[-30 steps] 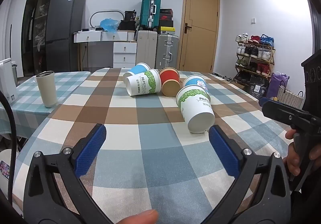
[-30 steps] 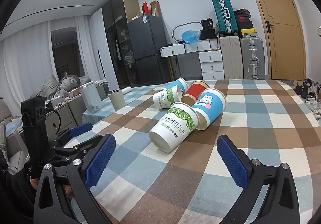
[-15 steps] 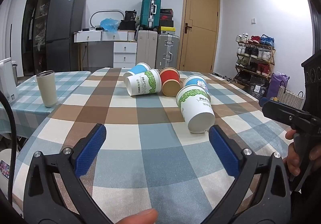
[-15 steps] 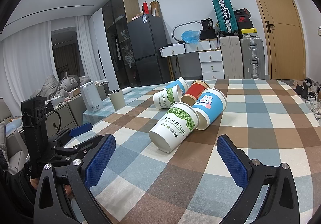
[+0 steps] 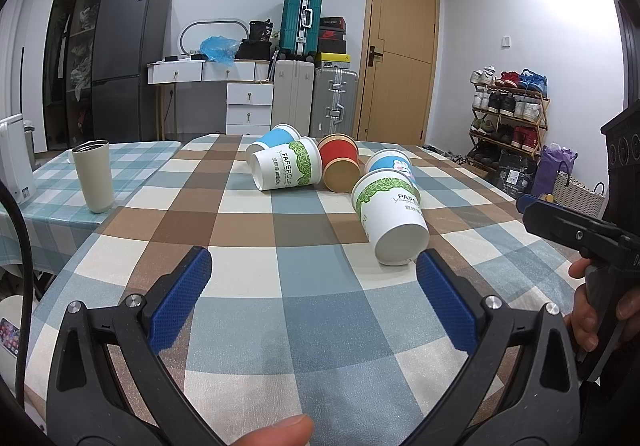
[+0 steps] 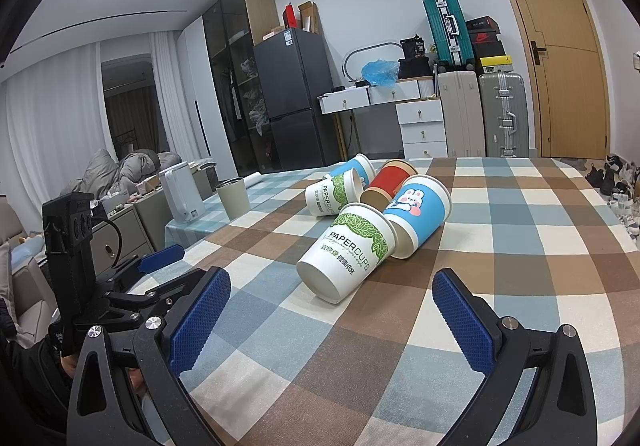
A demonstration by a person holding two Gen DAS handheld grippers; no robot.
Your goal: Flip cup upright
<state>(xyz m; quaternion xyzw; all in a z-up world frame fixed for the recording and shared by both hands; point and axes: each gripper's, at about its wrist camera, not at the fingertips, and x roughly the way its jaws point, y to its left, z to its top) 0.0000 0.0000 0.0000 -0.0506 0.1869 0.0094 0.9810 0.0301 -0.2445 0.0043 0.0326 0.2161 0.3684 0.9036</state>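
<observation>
Paper cups (image 6: pixel 347 252) tipped on tbl (image 6: pixel 520 286), untouched.

The far blue cup (image 5: pixel 269 137) lies mostly hidden behind the leaf-print cup (image 5: pixel 287 169); the kettle (image 5: pixel 14 160) is cut by the frame edge.

Left gripper (image 5: pixel 314 288) jaws spread wide, right gripper (image 6: pixel 330 310) jaws spread wide

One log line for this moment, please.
stage: approach | left hand-held gripper: open | right hand-held gripper: open | cups: five, all lying on table
</observation>
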